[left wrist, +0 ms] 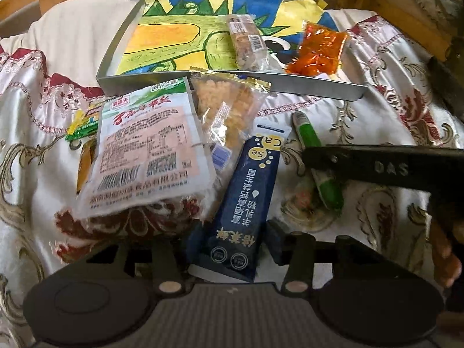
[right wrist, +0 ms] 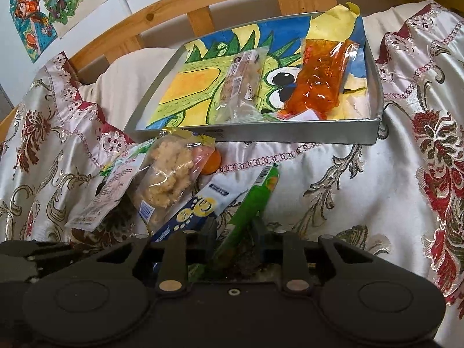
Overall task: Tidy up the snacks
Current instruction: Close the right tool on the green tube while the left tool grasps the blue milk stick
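On a bed draped in glossy cream cloth (left wrist: 304, 107) with maroon and olive floral brocade, a loose pile of snacks lies in front of a shallow metal tray (left wrist: 261, 82).

At the left of the pile, a flat clear pouch (left wrist: 145, 148) shows a pink label with Chinese print and barcodes. Beside it, overlapping, is a crinkly clear bag (left wrist: 229, 116) of pale, knobbly puffed pieces.

Next, a slim navy sachet (left wrist: 246, 203), marked "Ca" and "Se" in yellow bubbles, sits between the left gripper's (left wrist: 232, 249) jaws, which close narrowly on its lower end.

To its right, a glossy green stick (right wrist: 249, 203) with a barcode stands tilted between the right gripper's (right wrist: 235, 232) jaws; they look closed on it, though the contact is dark. In the left wrist view a black arm embossed "DAS" crosses this stick.

The tray, toward the bed's far edge, is lined with a crayon drawing of a green spiky creature on blue and yellow. A clear-wrapped grain bar (right wrist: 240, 87) lies mid-tray, and an orange-red translucent pack (right wrist: 319, 81) at its right.

Behind runs a wooden slatted rail (right wrist: 203, 17); cartoon drawings (right wrist: 52, 8) hang on the wall.
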